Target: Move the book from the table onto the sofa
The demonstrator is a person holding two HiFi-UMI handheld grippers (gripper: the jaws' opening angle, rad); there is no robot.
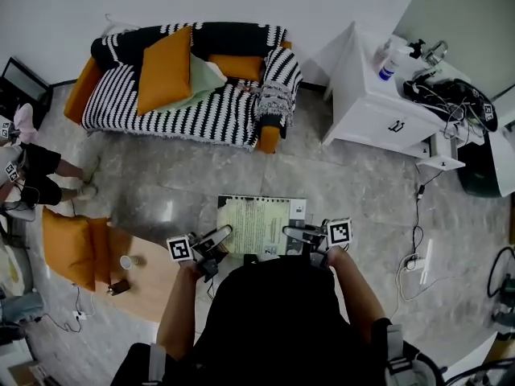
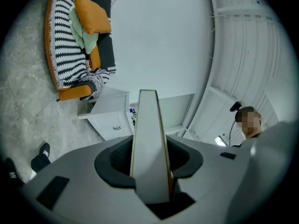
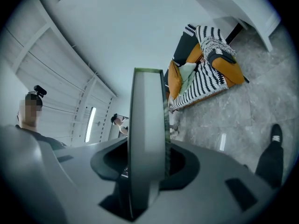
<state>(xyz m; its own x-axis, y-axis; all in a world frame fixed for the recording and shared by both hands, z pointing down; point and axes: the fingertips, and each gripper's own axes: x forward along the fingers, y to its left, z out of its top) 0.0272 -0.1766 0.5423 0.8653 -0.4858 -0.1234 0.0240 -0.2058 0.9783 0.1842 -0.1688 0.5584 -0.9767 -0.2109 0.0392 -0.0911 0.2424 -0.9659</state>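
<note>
Already the left tongs (image 1: 219,238) and right tongs (image 1: 294,232) are gripping the book (image 1: 261,222), holding it off the tabletop (image 1: 153,286); the sofa (image 1: 201,112) is lying well ahead.

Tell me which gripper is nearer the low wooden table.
Left. The left gripper clamps the book at the edge toward the wooden table; the right gripper clamps the opposite edge, beyond the book.

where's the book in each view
Head view: book lower centre, cover facing up.
Left gripper view: book centre, edge-on, rising from the bottom.
Right gripper view: book centre, edge-on.
Shared landmark: striped sofa, top left in head view, top left in left gripper view, upper right in right gripper view.
</note>
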